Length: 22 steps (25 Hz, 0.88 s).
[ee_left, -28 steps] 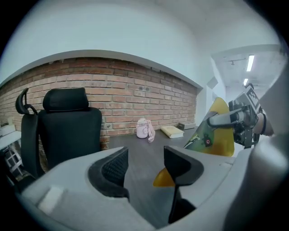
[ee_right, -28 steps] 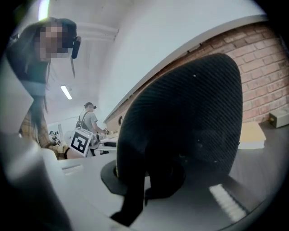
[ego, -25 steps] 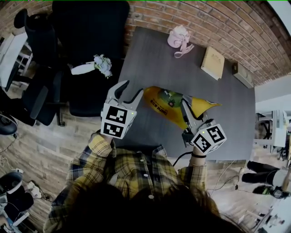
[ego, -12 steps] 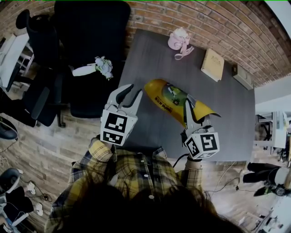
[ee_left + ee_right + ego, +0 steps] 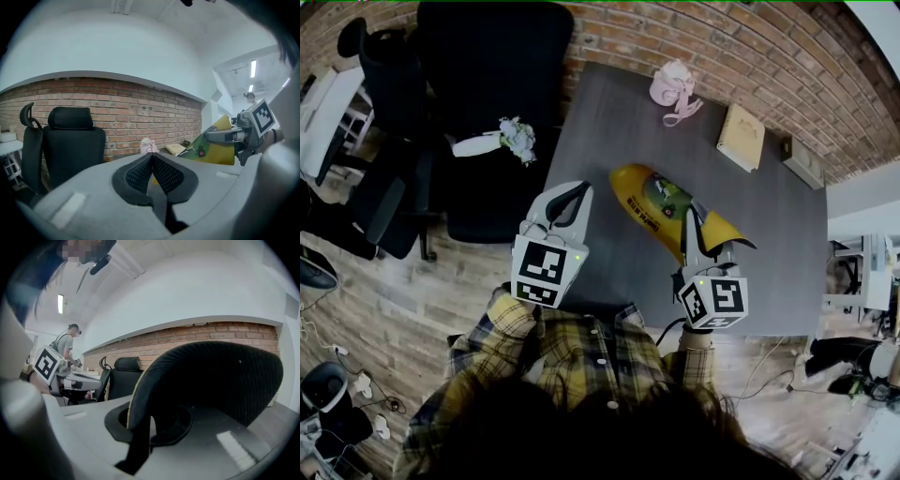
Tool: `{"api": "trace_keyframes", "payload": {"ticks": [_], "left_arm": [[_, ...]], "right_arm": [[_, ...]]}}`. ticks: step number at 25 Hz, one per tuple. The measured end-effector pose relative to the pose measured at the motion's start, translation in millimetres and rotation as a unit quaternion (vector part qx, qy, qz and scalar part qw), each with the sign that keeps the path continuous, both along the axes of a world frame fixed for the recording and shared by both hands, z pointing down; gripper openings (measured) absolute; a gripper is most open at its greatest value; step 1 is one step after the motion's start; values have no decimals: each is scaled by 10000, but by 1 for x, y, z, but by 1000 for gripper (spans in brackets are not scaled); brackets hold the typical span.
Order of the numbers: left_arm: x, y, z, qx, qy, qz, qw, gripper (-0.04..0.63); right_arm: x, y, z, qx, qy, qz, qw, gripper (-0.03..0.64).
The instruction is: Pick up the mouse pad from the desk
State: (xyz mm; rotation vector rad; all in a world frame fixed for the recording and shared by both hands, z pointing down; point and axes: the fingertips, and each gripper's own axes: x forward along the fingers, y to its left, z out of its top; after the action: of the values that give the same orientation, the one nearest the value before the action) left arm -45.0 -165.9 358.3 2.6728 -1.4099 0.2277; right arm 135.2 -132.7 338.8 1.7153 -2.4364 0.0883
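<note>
— Where's the mouse pad?
— About one o'clock from the person, over the grey desk. It is curled, and the right gripper pinches its near edge.
— Off the surface?
— It looks raised, though from above I can't be sure its far end is clear.
— And the left gripper?
— At eleven o'clock, jaws pressed together on nothing, beside the pad without touching it.

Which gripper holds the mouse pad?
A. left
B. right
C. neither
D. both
B: the right gripper has its jaws clamped on the edge of the mouse pad, while the left gripper is shut on nothing beside it.
</note>
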Motion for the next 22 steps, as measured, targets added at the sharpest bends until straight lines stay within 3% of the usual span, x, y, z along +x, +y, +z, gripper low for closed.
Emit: {"api": "trace_keyframes", "payload": {"ticks": [22], "left_arm": [[-14, -4, 11, -104, -59, -97, 9999, -2]], "right_arm": [[-6, -9, 11, -211, -39, -8, 9998, 14]]}}
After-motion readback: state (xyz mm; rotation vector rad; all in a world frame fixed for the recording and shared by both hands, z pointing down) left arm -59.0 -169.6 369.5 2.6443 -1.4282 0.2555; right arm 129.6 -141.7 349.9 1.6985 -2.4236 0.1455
